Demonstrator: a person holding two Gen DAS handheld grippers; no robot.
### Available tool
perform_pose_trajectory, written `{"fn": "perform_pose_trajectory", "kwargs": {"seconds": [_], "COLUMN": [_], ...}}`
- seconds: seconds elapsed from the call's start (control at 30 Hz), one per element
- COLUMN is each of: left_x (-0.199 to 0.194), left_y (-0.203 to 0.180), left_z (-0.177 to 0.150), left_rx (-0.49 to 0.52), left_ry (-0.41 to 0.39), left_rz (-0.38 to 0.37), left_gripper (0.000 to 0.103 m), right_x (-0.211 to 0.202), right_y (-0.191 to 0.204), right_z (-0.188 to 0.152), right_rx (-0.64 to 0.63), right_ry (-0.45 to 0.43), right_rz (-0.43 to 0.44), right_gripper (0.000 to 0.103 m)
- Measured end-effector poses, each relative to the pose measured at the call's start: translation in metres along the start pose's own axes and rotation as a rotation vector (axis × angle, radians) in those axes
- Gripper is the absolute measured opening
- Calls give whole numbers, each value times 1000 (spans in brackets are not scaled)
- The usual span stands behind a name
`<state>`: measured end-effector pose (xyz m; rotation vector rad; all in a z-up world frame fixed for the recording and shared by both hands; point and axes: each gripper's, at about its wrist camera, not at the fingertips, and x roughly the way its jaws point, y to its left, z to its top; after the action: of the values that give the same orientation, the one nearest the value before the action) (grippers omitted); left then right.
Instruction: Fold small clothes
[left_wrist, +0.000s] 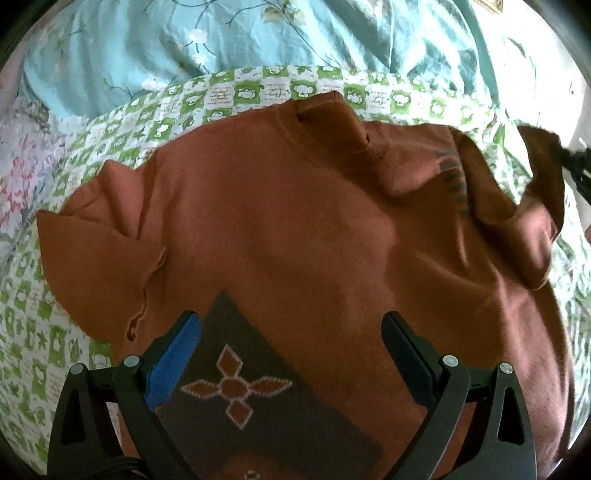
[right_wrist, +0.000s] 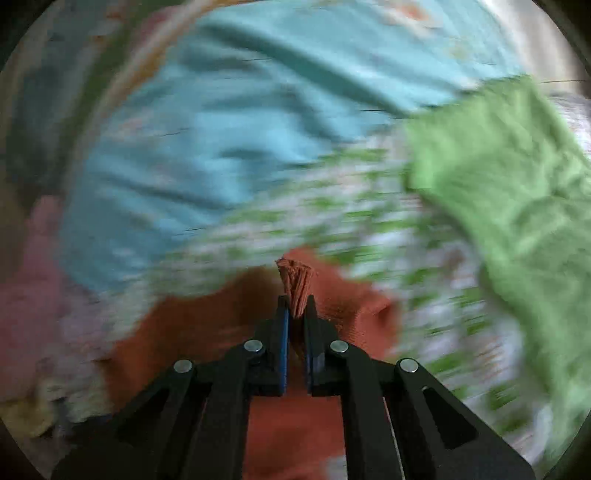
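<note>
A rust-orange sweater (left_wrist: 295, 206) lies spread on a green-and-white checked sheet (left_wrist: 229, 92), neck towards the far side. Near its hem is a dark grey patch with an orange flower motif (left_wrist: 236, 387). My left gripper (left_wrist: 291, 328) is open just above that patch, its fingers standing wide to either side of it. At the right edge of the left wrist view, one sleeve (left_wrist: 539, 192) is raised off the sheet with my right gripper (left_wrist: 557, 151) at its end. In the blurred right wrist view, my right gripper (right_wrist: 295, 306) is shut on a bunched piece of the sweater (right_wrist: 295, 280).
A light blue flowered quilt (left_wrist: 258, 37) lies rumpled beyond the sweater. A green cloth (right_wrist: 517, 184) lies to the right on the checked sheet (right_wrist: 369, 221). Pink flowered bedding (left_wrist: 22, 166) shows at the left.
</note>
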<state>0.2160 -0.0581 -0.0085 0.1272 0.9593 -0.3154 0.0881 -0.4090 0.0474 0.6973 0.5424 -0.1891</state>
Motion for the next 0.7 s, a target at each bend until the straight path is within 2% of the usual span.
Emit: {"fn": "perform_pose_trajectory", "kwargs": {"seconds": [0.03, 0.1, 0.2, 0.4, 0.57, 0.67, 0.7], "left_x": [-3, -12, -24, -33, -32, -25, -22], "left_y": [2, 10, 20, 49, 66, 71, 71], "left_z": [-2, -5, -12, -23, -29, -29, -29], "left_rx": [-6, -20, -40, -84, -107, -130, -140], "left_ry": [-4, -17, -32, -41, -34, -24, -19], "left_rz": [-8, -28, -56, -107, -150, -191, -204], "left_gripper": [98, 98, 98, 98, 98, 98, 98], "right_x": [0, 11, 40, 115, 163, 176, 179], "right_y": [14, 60, 112, 191, 221, 224, 222], "right_z": [-3, -14, -35, -83, -122, -139, -144], "right_rx": [-6, -19, -19, -43, -50, -27, -15], "right_ry": [5, 37, 107, 268, 394, 456, 482], "right_rz": [41, 176, 311, 432, 477, 499, 500], "right_gripper": [8, 8, 8, 8, 8, 12, 17]}}
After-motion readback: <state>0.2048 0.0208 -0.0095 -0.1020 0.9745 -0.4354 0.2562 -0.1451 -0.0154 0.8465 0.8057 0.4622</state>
